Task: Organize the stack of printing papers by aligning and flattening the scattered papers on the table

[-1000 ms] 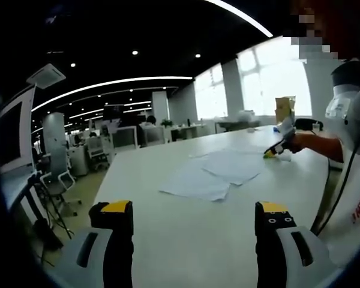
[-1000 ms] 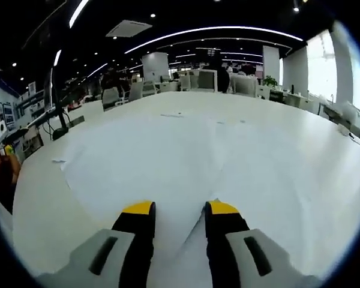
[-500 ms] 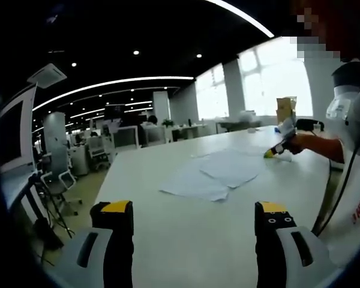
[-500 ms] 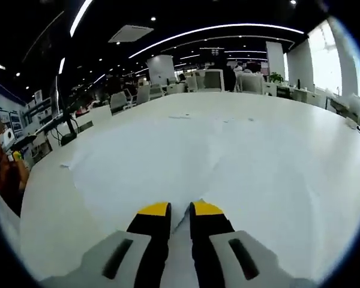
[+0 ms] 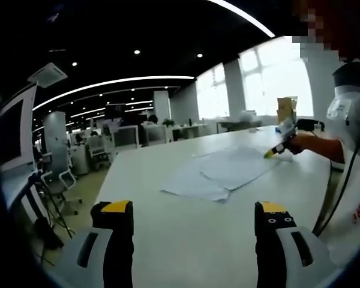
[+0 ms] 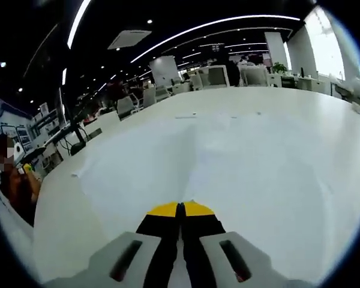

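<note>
Left hand-held gripper (image 5: 192,213) low over the near end of the white table (image 5: 186,252), yellow-tipped jaws spread wide apart with nothing between them, bare tabletop in the gap. Printing papers (image 5: 219,174) scattered ahead at about 12 to 1 o'clock of that gripper, well apart from it, several white sheets overlapping loosely with corners fanned out, lying flat near the middle of the table. Right hand-held gripper (image 5: 271,153) at the far edge of the papers, at about 2 o'clock in the left gripper view, yellow tip down at the sheets, held by a hand (image 5: 293,143) on an orange sleeve (image 5: 321,147). In the right gripper view, right hand-held gripper (image 6: 180,209) with jaws pressed together, tips meeting at 6 o'clock right on the near edge of the papers (image 6: 228,162); jaws appear pinched on that paper edge, though the sheet between the tips is too thin to make out for certain. Sheets spreading away from the tips toward 12 o'clock across the white table (image 6: 66,216), one corner of paper jutting out at 9 o'clock. Office chairs (image 6: 210,77) and desks beyond the far end of the table; a yellowish box (image 5: 285,108) upright by the bright windows (image 5: 276,78) in the left gripper view.
</note>
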`<state>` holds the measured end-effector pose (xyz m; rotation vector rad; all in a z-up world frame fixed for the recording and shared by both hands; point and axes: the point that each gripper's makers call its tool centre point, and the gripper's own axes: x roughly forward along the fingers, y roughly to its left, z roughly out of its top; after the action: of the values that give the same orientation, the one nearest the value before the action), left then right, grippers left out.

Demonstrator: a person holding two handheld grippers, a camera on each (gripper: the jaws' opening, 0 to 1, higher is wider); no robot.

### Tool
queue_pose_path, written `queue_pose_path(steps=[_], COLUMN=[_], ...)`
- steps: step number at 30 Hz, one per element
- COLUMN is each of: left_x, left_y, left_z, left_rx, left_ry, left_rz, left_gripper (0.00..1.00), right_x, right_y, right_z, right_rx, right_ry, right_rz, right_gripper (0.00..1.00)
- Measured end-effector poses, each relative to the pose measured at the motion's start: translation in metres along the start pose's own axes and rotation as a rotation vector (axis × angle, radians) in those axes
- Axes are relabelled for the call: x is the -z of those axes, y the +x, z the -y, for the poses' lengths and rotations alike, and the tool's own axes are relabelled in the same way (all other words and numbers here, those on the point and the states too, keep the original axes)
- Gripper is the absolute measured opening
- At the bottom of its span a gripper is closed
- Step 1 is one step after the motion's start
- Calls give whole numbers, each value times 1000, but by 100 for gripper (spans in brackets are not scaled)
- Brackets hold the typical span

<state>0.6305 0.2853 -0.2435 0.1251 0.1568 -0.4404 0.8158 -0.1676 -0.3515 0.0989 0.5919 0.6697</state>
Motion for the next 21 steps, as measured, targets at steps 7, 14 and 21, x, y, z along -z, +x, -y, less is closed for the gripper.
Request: queue_pose_path(steps=[7,14,21], left_x=[-1,-2,0], left_y=[2,-1,-3], left_z=[1,0,-2], left_rx=[2,-5,-12], left_ry=[1,2,0], left_rz=[0,2,0], left_gripper=[85,85,85], right_x=[-2,-9,-10], right_y=[4,14,25], right_z=[-1,-1,0], right_rx=[-12,45,136], right_ry=[15,-72,-137], right_rz=[37,54,45], right_gripper=[17,48,86])
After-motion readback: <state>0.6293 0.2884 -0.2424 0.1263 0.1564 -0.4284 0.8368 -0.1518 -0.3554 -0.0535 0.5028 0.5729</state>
